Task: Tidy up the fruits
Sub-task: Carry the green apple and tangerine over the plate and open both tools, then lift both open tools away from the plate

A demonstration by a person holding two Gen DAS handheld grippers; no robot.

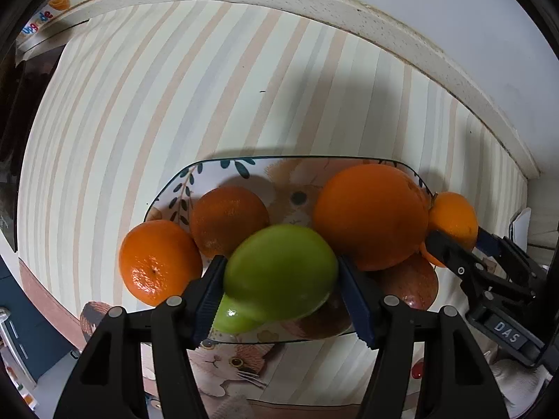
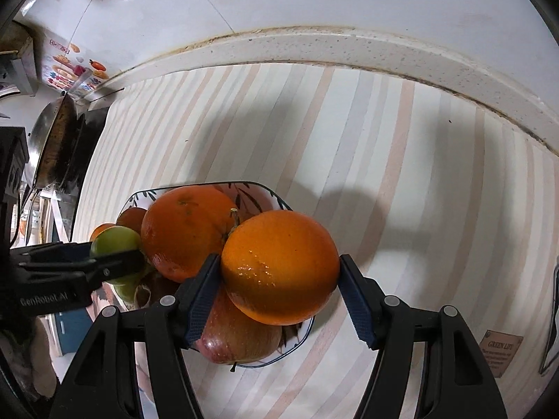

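A patterned plate (image 1: 223, 169) on the striped tablecloth holds a big orange (image 1: 370, 216), two smaller oranges (image 1: 229, 220) (image 1: 159, 262) and a red apple (image 1: 415, 284). My left gripper (image 1: 281, 291) is shut on a green apple (image 1: 279, 276) just above the plate's near side. My right gripper (image 2: 279, 291) is shut on an orange (image 2: 279, 267) above the plate's right edge (image 2: 269, 188), over the red apple (image 2: 241, 340). The right gripper also shows in the left wrist view (image 1: 454, 241), holding its orange (image 1: 454, 218). The left gripper also shows in the right wrist view (image 2: 115, 260), holding the green apple (image 2: 115, 241).
The striped cloth (image 1: 174, 104) covers the counter up to a speckled stone ledge (image 1: 314, 3) and white wall. A pan (image 2: 52, 143) sits at the far left on a stove. A small label (image 2: 499, 352) lies at the right on the cloth.
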